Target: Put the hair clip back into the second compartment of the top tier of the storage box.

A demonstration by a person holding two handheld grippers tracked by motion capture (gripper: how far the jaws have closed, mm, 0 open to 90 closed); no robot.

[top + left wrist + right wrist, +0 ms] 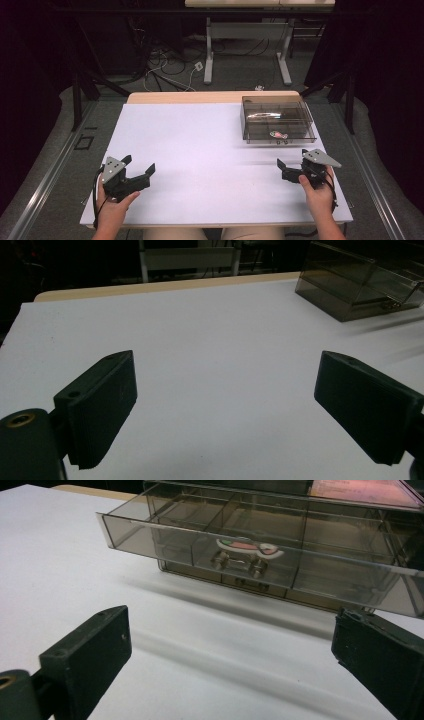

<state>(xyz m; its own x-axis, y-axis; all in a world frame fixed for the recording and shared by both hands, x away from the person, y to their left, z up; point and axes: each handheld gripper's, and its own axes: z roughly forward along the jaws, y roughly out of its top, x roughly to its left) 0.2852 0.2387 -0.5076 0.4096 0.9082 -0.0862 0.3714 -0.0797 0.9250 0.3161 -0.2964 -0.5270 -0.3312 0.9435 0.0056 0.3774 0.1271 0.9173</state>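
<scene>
A smoky see-through drawer box (277, 117) stands at the back right of the white table (200, 150). In the right gripper view its drawer (165, 535) is pulled out a little, with a metal handle (240, 564) and a pink and green sticker (248, 546) on the front. My right gripper (293, 159) hovers just in front of the box, open and holding nothing; its fingers (90, 650) frame the handle from a short distance. My left gripper (139, 164) sits open near the front left of the table, far from the box (357, 285), with nothing between its fingers (100, 410).
A wooden edge (210, 96) runs along the table's far side. Beyond it are desk legs (209, 55) and loose cables (165, 65) on the floor. Dark curtains close both sides.
</scene>
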